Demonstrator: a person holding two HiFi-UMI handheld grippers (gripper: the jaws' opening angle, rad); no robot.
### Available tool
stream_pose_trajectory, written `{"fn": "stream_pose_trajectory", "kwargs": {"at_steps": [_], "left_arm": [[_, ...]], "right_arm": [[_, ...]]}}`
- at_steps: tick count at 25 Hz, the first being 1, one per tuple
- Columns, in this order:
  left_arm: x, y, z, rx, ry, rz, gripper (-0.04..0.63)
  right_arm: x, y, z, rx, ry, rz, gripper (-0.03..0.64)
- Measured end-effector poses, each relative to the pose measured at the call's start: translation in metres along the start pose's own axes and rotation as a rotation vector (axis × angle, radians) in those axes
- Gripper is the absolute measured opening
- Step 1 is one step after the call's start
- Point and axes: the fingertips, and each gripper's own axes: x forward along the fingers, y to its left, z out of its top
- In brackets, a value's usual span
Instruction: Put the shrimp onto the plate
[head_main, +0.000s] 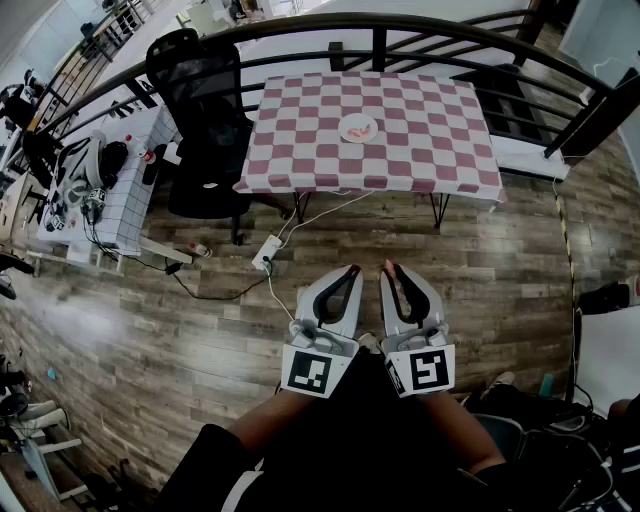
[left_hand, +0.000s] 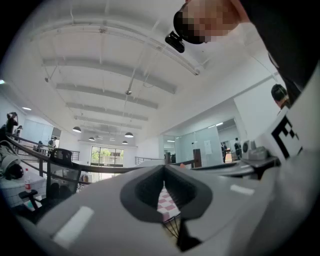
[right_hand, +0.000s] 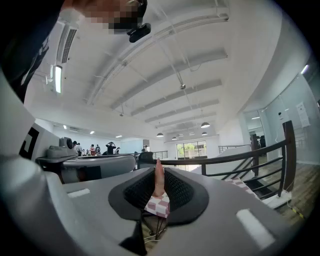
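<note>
A table with a red-and-white checked cloth (head_main: 400, 120) stands well ahead of me. On it sits a white plate (head_main: 358, 128) with pink pieces on it. Both grippers hang low by my body, over the wooden floor and far short of the table. My right gripper (head_main: 389, 268) (right_hand: 158, 176) is shut on a thin pink shrimp (right_hand: 158, 181), whose orange tip (head_main: 387, 264) pokes out past the jaws. My left gripper (head_main: 351, 270) (left_hand: 164, 174) is shut with nothing in it. A strip of checked cloth (left_hand: 166, 200) shows through its narrow slit.
A black office chair (head_main: 200, 110) stands at the table's left end. Left of it is a white tiled table (head_main: 110, 180) with gear on it. A power strip (head_main: 267, 251) and cables lie on the floor between me and the table. A curved black railing (head_main: 420, 25) runs behind.
</note>
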Motion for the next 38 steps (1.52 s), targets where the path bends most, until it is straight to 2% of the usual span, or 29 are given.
{"fn": "stream_pose_trajectory", "kwargs": {"at_steps": [3, 6, 13, 18, 25, 32, 38], "left_arm": [[0.001, -0.006, -0.001, -0.009, 0.001, 0.007, 0.006], [0.001, -0.002, -0.002, -0.023, 0.003, 0.024, 0.006], [0.006, 0.028, -0.004, -0.008, -0.003, 0.055, 0.006], [0.029, 0.056, -0.028, -0.023, 0.035, 0.062, 0.006], [0.086, 0.098, -0.041, -0.044, 0.035, 0.047, 0.006], [0.146, 0.158, -0.049, -0.075, 0.033, 0.057, 0.006], [0.195, 0.212, -0.065, -0.116, 0.082, 0.052, 0.006]], "right_arm": [[-0.007, -0.003, 0.000, -0.002, -0.003, 0.022, 0.058], [-0.010, -0.010, 0.003, 0.038, -0.013, 0.025, 0.060], [0.002, -0.031, -0.001, 0.065, -0.013, -0.029, 0.061], [0.026, -0.032, -0.014, 0.053, 0.019, -0.023, 0.061], [0.085, -0.064, -0.023, 0.047, 0.064, -0.071, 0.061], [0.175, -0.082, -0.025, 0.027, 0.109, -0.048, 0.061], [0.255, -0.088, -0.033, 0.019, 0.167, -0.025, 0.061]]}}
